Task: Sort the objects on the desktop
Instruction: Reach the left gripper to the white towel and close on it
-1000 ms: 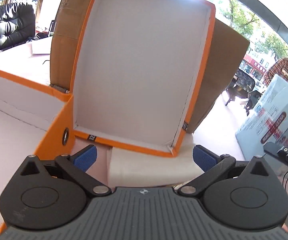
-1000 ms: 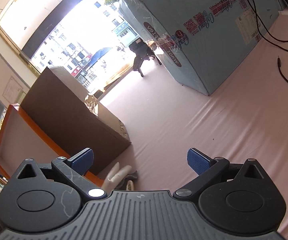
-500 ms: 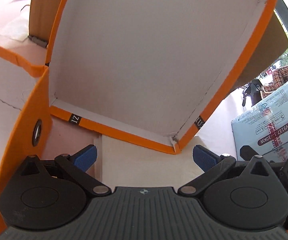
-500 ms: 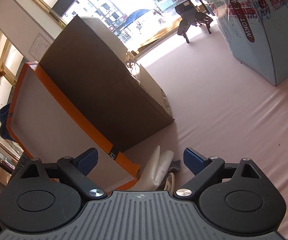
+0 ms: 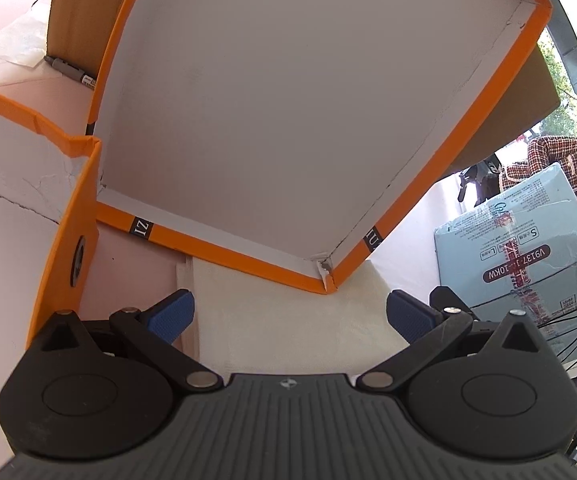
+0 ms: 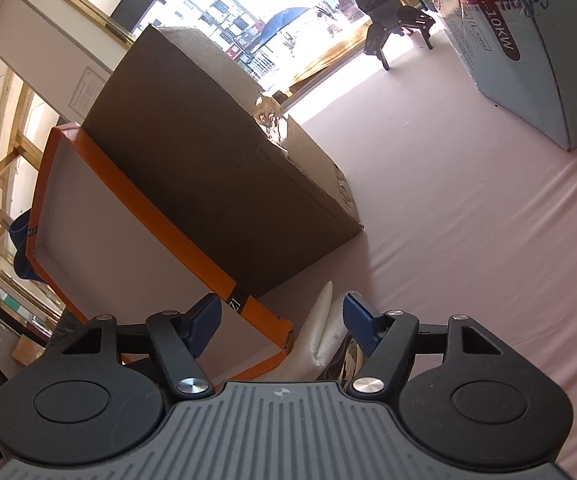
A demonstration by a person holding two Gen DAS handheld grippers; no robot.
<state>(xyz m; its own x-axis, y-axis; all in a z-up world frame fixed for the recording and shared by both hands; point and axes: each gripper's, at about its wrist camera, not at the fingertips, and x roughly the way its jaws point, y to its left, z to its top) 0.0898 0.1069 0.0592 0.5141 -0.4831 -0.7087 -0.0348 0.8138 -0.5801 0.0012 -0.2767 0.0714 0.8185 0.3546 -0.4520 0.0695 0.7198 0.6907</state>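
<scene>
An orange box lid (image 5: 312,120) with a white inside leans upright against a brown cardboard box (image 6: 216,168). A white foam sheet (image 5: 288,320) lies under its lower corner. My left gripper (image 5: 290,314) is open, its blue pads on either side of the sheet and just short of the lid's corner. My right gripper (image 6: 284,320) comes at the same corner from the side. Its jaws are closing around the lid's corner (image 6: 260,320) and the curled edge of the foam sheet (image 6: 324,328), and the pads do not visibly press on them.
An open orange box (image 5: 68,216) stands at the left, close to the lid. A marker pen (image 5: 68,70) lies by the cardboard box. A light blue carton (image 5: 520,248) with cables stands on the right, a person in a plaid shirt (image 5: 548,156) behind it. Pink tabletop (image 6: 468,220) stretches right.
Both grippers moved in close to the lid's lower corner, the left one tipping downward. The right jaws narrowed from wide open to about the width of the lid corner and foam.
</scene>
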